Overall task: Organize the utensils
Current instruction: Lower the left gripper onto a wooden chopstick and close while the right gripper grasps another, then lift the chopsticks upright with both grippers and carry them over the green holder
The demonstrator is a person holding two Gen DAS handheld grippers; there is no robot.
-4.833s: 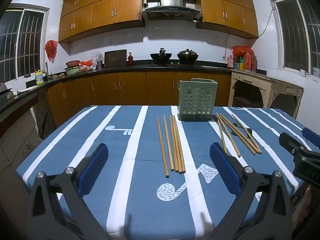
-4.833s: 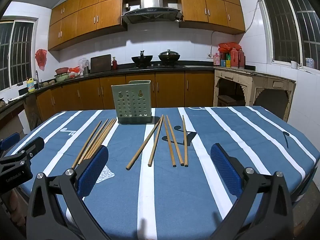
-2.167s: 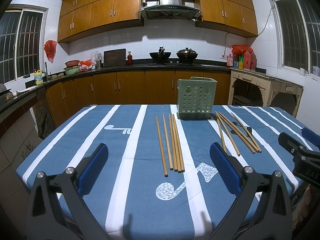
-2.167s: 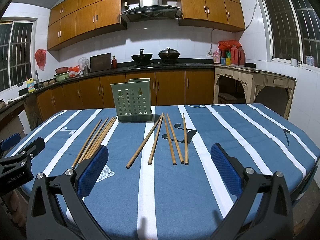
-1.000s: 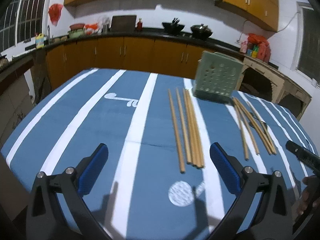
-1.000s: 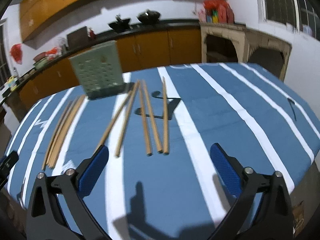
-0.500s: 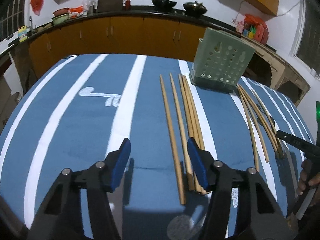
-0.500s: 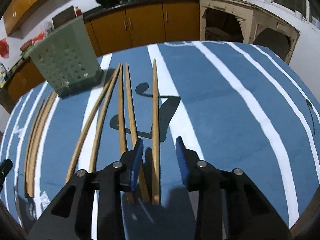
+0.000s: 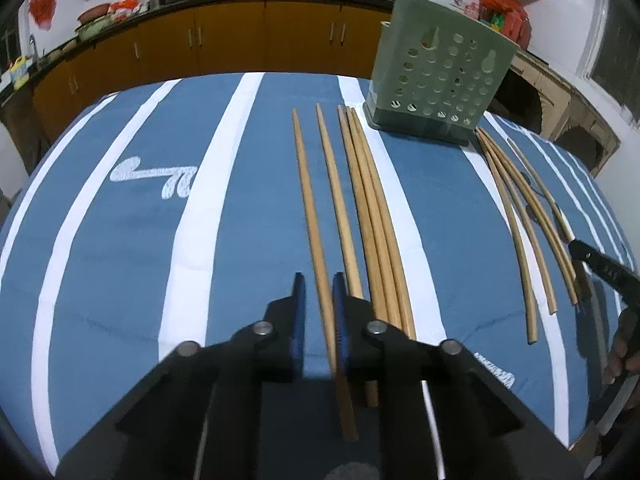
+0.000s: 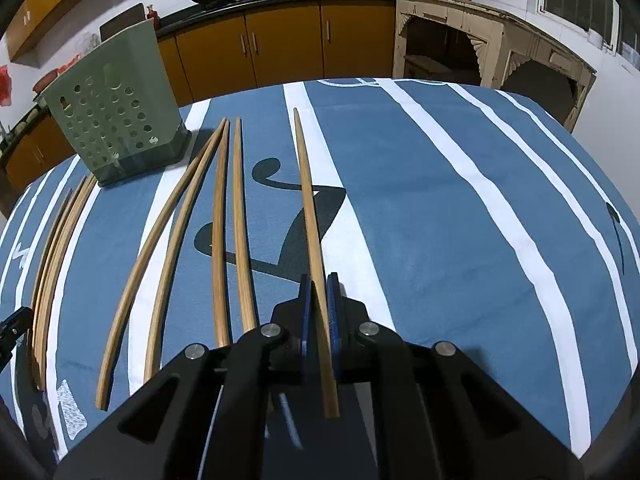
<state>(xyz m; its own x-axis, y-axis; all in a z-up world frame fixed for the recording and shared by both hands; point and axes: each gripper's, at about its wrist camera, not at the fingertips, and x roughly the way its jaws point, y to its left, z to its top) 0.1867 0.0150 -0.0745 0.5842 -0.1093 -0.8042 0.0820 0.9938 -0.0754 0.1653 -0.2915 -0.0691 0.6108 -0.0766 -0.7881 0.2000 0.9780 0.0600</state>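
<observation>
L gripper (image 9: 319, 292) pinches the leftmost chopstick (image 9: 310, 208) of the left bunch, lying on the blue cloth (image 9: 120, 240). Holder (image 9: 438, 76) stands behind, mid-table. R gripper (image 10: 317, 292) pinches the rightmost stick (image 10: 308, 200) w/ pads tight. Both jaws just closed.

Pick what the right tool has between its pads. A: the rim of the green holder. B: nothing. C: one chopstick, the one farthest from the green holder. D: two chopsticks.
C: the right tool is shut on one chopstick, lying farthest from the green holder.
</observation>
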